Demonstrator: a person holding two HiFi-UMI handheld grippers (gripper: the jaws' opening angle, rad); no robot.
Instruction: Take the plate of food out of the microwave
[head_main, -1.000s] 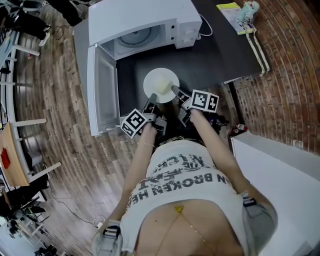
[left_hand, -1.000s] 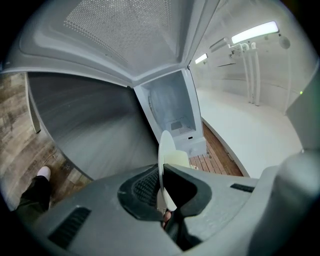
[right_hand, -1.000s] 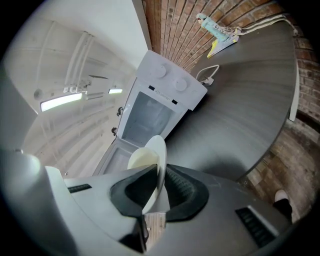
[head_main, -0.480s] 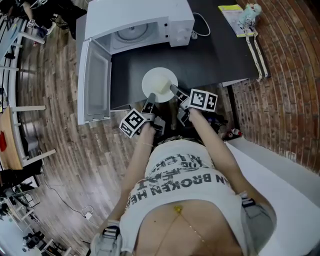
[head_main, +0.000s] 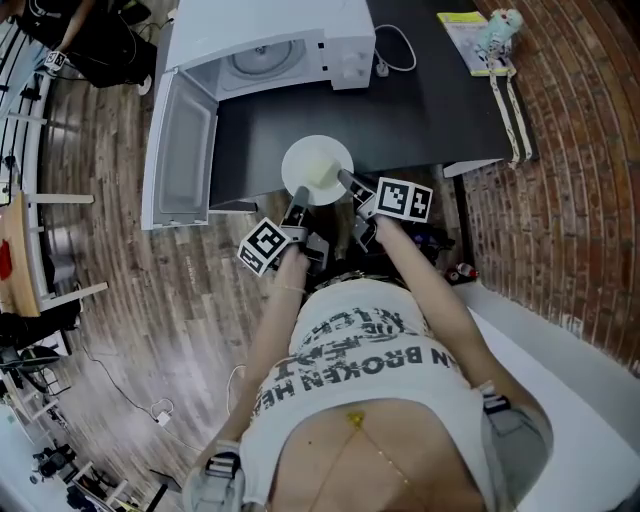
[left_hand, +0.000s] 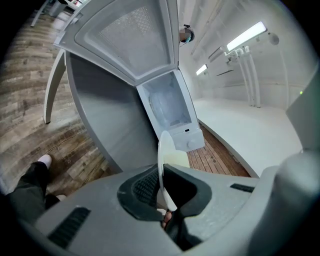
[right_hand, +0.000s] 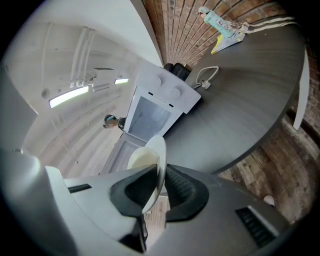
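When read from the left: wooden floor (head_main: 140, 300) first, then the microwave (head_main: 300, 30) door (head_main: 180, 150), swung wide open and jutting toward the near side beyond the left edge of the tabletop (head_main: 430, 110). Just right of the door, at the far left of the dark tabletop, the white microwave itself, cavity facing near, glass turntable (head_main: 262, 60) showing inside.

Near of the oven and fully out of it, by the near edge of the tabletop: white plate (head_main: 318, 168) with a pale mound of food (head_main: 325, 178). Cannot tell whether resting on the tabletop or raised just off it.

On the plate's near-left rim, left claw (head_main: 298, 207), clamped tight on the thin edge, with its marker cube (head_main: 265, 245) nearer still. On the near-right rim, right claw (head_main: 348, 183), likewise clamped on the plate. Seen edge-on between the pads in both gripper views, with the food on the side away from each claw.

Farther right, a white cable (head_main: 395, 45) looping from the microwave's right side. At the far right corner of the tabletop, a yellow booklet (head_main: 462, 25) and a small toy (head_main: 500, 20) just beside it. Past the right edge, brick floor (head_main: 580, 150).
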